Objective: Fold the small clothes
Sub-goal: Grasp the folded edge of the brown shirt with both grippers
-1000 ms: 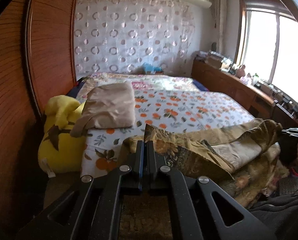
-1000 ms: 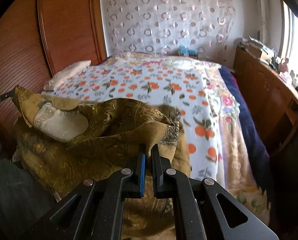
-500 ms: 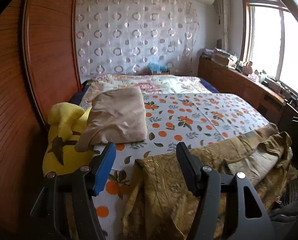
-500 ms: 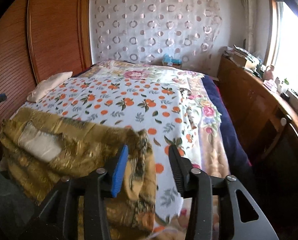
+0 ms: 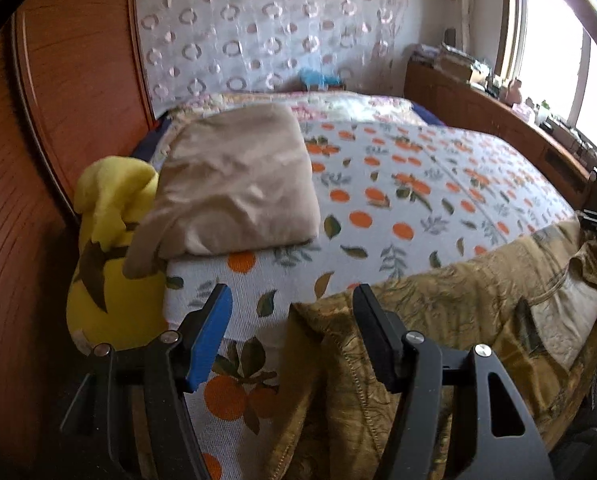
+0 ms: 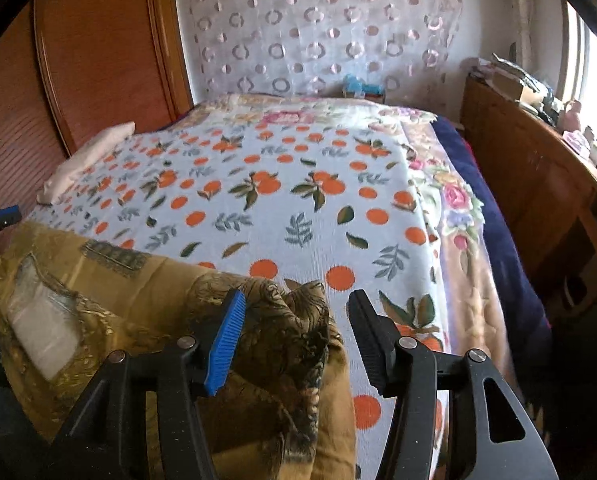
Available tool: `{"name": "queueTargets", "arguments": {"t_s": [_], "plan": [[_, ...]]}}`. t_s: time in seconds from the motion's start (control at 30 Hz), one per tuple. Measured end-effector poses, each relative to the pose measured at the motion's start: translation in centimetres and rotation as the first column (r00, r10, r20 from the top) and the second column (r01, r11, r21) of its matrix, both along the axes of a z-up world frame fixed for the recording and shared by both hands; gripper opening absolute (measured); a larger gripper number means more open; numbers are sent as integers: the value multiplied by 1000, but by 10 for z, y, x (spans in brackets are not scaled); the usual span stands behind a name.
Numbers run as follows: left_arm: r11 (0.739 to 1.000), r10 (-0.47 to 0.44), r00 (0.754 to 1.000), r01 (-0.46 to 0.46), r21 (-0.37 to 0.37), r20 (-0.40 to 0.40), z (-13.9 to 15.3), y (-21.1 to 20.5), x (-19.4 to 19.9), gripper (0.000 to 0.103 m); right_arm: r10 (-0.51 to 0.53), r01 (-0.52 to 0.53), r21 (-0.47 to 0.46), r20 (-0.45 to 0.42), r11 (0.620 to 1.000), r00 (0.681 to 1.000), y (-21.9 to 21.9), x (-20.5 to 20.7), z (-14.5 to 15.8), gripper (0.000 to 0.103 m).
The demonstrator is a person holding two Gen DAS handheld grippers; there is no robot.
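A gold patterned garment (image 5: pixel 450 320) lies spread along the near edge of the bed, with a pale lining patch showing; it also shows in the right wrist view (image 6: pixel 146 308). My left gripper (image 5: pixel 294 320) is open, with the garment's left corner just below its jaws, not held. My right gripper (image 6: pixel 298 328) is open, with the garment's bunched right corner lying between its jaws, not clamped. The other gripper's tip shows at each view's edge.
The bed (image 5: pixel 418 184) has a white cover with orange fruit print. A folded beige cloth (image 5: pixel 234 180) lies at its left, next to a yellow plush toy (image 5: pixel 110 240). A wooden headboard (image 6: pixel 98 48) stands left; a wooden cabinet (image 6: pixel 538 168) stands right.
Both grippers were shut on the garment's corners a second ago. They have opened and let go, and the garment now lies flat on the bed's near edge.
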State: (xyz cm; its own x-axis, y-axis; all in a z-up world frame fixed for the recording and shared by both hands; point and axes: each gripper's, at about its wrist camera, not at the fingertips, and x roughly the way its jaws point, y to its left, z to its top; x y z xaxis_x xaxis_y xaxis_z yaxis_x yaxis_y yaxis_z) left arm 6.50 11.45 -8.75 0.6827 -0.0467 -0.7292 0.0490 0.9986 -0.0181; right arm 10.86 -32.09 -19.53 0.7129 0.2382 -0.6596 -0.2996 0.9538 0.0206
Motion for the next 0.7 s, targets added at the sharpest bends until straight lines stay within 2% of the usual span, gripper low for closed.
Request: {"name": "queueTargets", "arguments": {"t_s": [0.3, 0.43, 0.53, 0.6, 0.63, 0.67, 0.7], "plan": [[1000, -11, 997, 10, -10, -75, -16, -1, 3, 64, -10, 10, 0, -61, 1000, 998, -1, 25, -13, 58], [1000, -14, 997, 12, -22, -79, -17, 0, 3, 63, -10, 9, -4, -54, 1000, 998, 0, 25, -12, 60], [998, -59, 996, 57, -35, -73, -16, -2, 1, 48, -12, 11, -11, -52, 1000, 999, 2, 24, -15, 60], [996, -85, 994, 82, -44, -71, -16, -5, -1, 31, -8, 8, -12, -54, 1000, 998, 3, 23, -15, 58], [995, -95, 993, 92, -49, -74, -15, -7, -1, 28, 11, -11, -3, -54, 1000, 998, 5, 23, -16, 44], [994, -99, 992, 94, -56, -78, -14, -8, -2, 20, 34, -34, 7, -56, 999, 998, 6, 22, -16, 31], [993, -101, 992, 96, -66, -80, -12, -11, -3, 11, 42, -42, 5, -58, 999, 997, 9, 20, -16, 28]]}}
